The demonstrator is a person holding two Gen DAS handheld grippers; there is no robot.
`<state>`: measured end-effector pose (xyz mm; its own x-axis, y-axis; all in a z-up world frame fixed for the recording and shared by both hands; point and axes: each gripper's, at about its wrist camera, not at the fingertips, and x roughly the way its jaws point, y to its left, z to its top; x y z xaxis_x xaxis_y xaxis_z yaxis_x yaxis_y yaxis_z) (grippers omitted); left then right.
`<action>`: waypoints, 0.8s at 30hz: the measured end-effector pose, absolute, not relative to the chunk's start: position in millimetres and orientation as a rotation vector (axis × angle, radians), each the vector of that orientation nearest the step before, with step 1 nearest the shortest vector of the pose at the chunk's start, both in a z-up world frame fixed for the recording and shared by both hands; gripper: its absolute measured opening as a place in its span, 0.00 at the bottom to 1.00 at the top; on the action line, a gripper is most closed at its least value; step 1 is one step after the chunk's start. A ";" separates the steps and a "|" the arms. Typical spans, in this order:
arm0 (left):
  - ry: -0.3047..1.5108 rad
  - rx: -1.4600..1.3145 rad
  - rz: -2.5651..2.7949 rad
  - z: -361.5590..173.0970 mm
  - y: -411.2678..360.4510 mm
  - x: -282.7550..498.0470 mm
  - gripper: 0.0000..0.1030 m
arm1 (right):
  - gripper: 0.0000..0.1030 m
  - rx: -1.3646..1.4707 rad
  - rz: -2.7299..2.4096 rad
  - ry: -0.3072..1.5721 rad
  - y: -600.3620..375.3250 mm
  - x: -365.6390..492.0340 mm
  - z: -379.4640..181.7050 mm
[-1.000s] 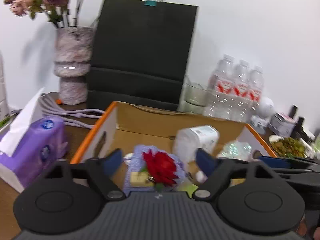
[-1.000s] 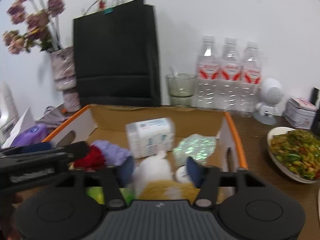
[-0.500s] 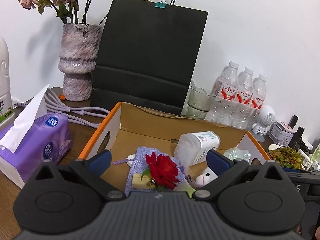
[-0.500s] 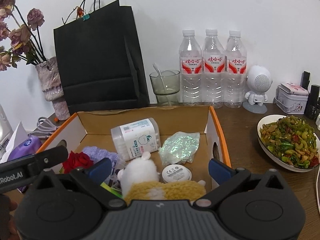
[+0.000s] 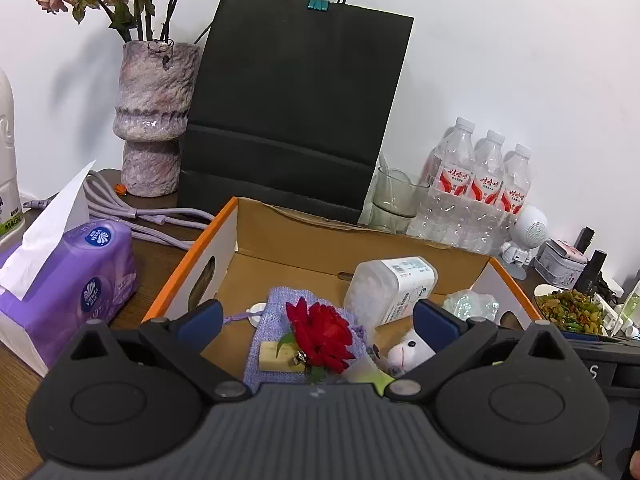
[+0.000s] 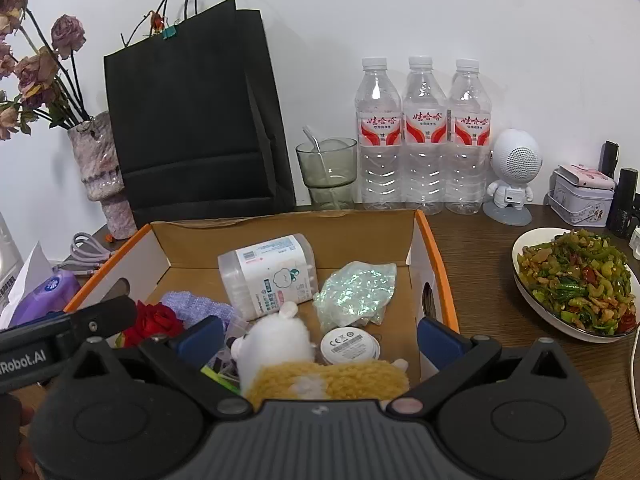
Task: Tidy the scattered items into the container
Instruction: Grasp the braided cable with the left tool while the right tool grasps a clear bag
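Observation:
An orange-rimmed cardboard box (image 5: 192, 256) (image 6: 436, 256) holds a red rose (image 5: 322, 334) (image 6: 154, 322) on a lilac pouch (image 5: 276, 304) (image 6: 192, 306), a cotton swab tub (image 5: 390, 286) (image 6: 268, 276), a shiny plastic bag (image 6: 354, 292) (image 5: 472, 306), a round white disc (image 6: 349, 345) and a white and yellow plush toy (image 6: 304, 364) (image 5: 408, 354). My left gripper (image 5: 316, 322) stands open over the box's near side, above the rose. My right gripper (image 6: 318, 338) is open too, above the plush toy. Neither holds anything.
A purple tissue pack (image 5: 68, 276) lies left of the box. Behind stand a black paper bag (image 5: 296, 108), a vase of dried flowers (image 5: 154, 116), a glass (image 6: 328, 172) and three water bottles (image 6: 424, 136). A dish of food (image 6: 576, 280), a white robot figure (image 6: 514, 178) and a tin (image 6: 582, 194) sit right.
Both grippers opened wider and drew back slightly from the box. The plush toy now lies free in the box below the right gripper. The blur has gone.

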<state>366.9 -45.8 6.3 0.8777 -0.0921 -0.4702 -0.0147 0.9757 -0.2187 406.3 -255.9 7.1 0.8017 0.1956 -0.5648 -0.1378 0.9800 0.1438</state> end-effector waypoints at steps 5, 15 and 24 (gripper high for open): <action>0.479 -0.229 -0.048 10.6 -44.5 363.0 1.00 | 1.00 0.117 0.199 0.608 -257.7 404.4 10.8; 0.443 -0.239 -0.088 26.9 -37.2 326.0 1.00 | 1.00 0.095 0.242 0.503 -282.2 362.6 41.1; 0.526 -0.175 -0.101 0.7 -29.4 287.1 1.00 | 1.00 -0.025 0.197 0.574 -313.2 316.5 4.2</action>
